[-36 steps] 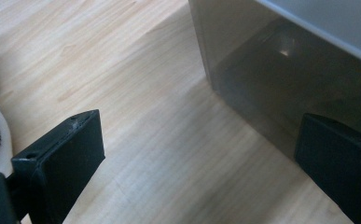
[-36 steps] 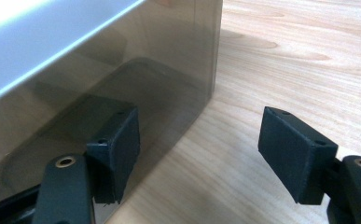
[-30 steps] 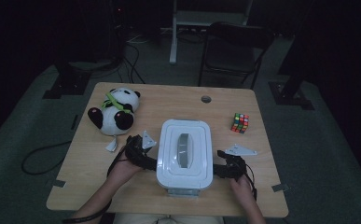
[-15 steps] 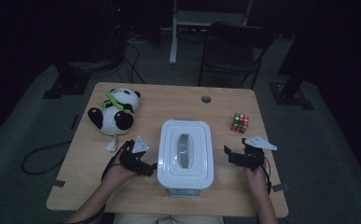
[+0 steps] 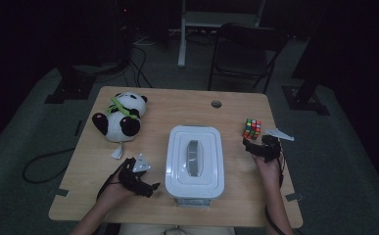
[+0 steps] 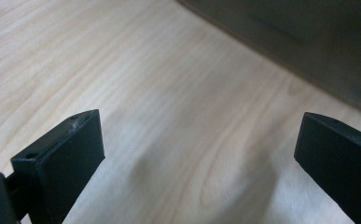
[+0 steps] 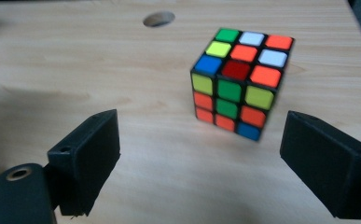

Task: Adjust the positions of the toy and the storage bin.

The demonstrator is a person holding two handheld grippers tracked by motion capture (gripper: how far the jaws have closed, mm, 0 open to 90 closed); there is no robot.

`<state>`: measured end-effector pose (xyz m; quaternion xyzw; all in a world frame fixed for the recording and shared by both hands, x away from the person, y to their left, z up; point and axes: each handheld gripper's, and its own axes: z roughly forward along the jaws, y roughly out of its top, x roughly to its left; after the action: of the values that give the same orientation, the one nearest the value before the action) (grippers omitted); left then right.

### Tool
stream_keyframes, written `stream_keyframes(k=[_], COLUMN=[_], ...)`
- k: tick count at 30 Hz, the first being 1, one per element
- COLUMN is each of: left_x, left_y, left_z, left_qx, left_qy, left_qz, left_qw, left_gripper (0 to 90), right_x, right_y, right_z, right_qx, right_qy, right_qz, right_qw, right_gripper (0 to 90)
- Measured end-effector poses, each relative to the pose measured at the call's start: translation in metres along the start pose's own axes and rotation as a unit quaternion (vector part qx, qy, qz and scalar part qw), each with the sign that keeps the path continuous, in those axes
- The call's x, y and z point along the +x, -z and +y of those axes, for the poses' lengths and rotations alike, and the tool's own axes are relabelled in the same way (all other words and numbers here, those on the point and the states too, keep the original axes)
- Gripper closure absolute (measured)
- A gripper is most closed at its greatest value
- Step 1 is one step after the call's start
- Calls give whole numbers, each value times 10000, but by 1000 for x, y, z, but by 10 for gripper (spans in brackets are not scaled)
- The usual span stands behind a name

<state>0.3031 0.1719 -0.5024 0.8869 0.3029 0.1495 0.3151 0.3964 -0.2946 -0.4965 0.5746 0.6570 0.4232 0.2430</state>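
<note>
Both grippers off the white box [image 5: 195, 159], right gripper [image 7: 199, 154] now nearing the cube [image 7: 239, 81] (fingers just opened wide, empty), left gripper [image 6: 199, 154] open.

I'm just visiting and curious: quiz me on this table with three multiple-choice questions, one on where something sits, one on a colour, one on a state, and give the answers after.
1. Where is the puzzle cube relative to the right gripper?
A. Just ahead of its jaws, on the table
B. Clamped between its jaws
C. On top of the white box

2. What colour is the lidded box at the table's middle?
A. Red
B. White
C. Black

3. How do the left gripper's jaws stand?
A. Shut on the plush panda
B. Shut tight with nothing between them
C. Open, over bare wood

Answers: 1 A, the cube stands free beyond the open jaws; 2 B, its lid is white with a grey handle; 3 C, a wide gap shows only tabletop.
</note>
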Motion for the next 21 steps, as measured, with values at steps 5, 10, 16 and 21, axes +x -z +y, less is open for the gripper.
stream_keyframes(k=[5,10,16,21], left_x=[-2,1,7,15], left_y=[4,8,13,22], left_z=[-11,-24,-39,-51], left_qx=[130,198,148,-102], left_qy=[59,168,386,581], left_qz=[-1,94,256,227], left_qw=[9999,9996,9988,9980], left_gripper=[20,20,20,20], right_x=[-6,-6,-7,-8], right_y=[-16,-31,-47,-55], right_z=[7,17,24,21], right_qx=[53,117,286,391], right_qy=[-287,-243,-238,-307], right_qz=[-307,-564,-732,-848], right_qw=[9991,9980,9966,9952], right_gripper=[118,118,121,204])
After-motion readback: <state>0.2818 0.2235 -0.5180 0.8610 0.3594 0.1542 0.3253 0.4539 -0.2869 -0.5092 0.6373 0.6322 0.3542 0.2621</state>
